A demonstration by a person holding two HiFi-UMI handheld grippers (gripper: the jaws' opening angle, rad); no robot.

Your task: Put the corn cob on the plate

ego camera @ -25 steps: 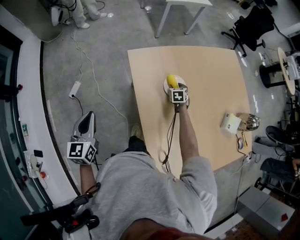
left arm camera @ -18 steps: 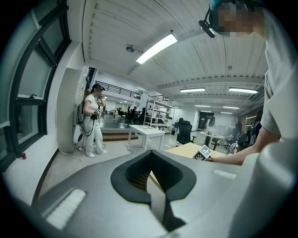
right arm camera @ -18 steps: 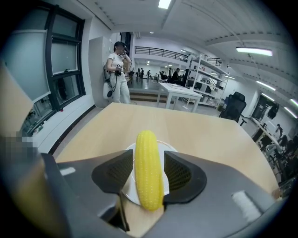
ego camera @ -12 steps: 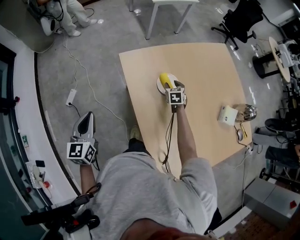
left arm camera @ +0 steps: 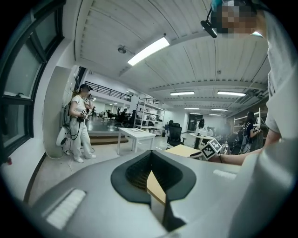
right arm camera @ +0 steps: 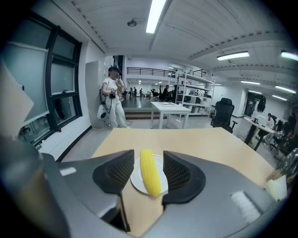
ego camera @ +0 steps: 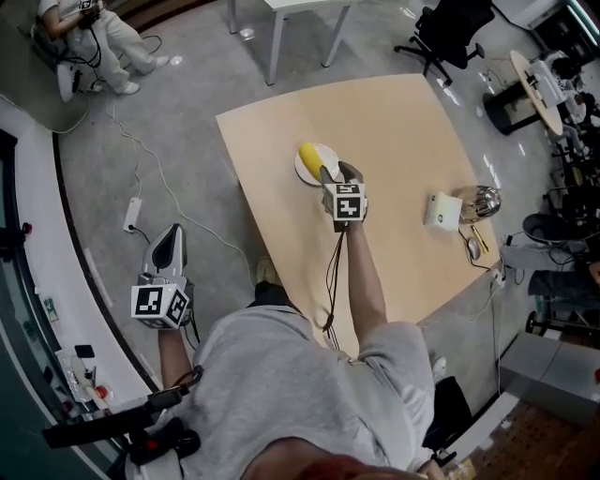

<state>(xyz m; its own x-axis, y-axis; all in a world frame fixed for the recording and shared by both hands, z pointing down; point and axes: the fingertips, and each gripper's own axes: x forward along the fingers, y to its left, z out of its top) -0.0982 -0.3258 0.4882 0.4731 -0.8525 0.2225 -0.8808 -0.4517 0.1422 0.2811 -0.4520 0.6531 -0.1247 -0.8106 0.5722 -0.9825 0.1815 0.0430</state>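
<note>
The yellow corn cob (ego camera: 310,156) lies on a small white plate (ego camera: 305,177) on the wooden table (ego camera: 403,122). My right gripper (ego camera: 336,175) hovers just near of the plate, raised off it. In the right gripper view the corn cob (right arm camera: 150,172) shows between the pads but lies on the plate (right arm camera: 136,180) below; the right gripper (right arm camera: 148,163) stands open, its jaws closing a little, with nothing gripped. My left gripper (ego camera: 172,234) hangs over the floor left of the table. In the left gripper view the left gripper (left arm camera: 150,168) looks shut and empty.
A white box (ego camera: 441,211) and a shiny metal object (ego camera: 480,200) sit near the table's right edge. Beyond the table stand a white table (ego camera: 300,9) and an office chair (ego camera: 450,28). Cables run across the floor at left, and a person (ego camera: 84,37) is at far left.
My right gripper has risen and drawn back from the corn cob, which stays on the plate. The left gripper has hardly moved.
</note>
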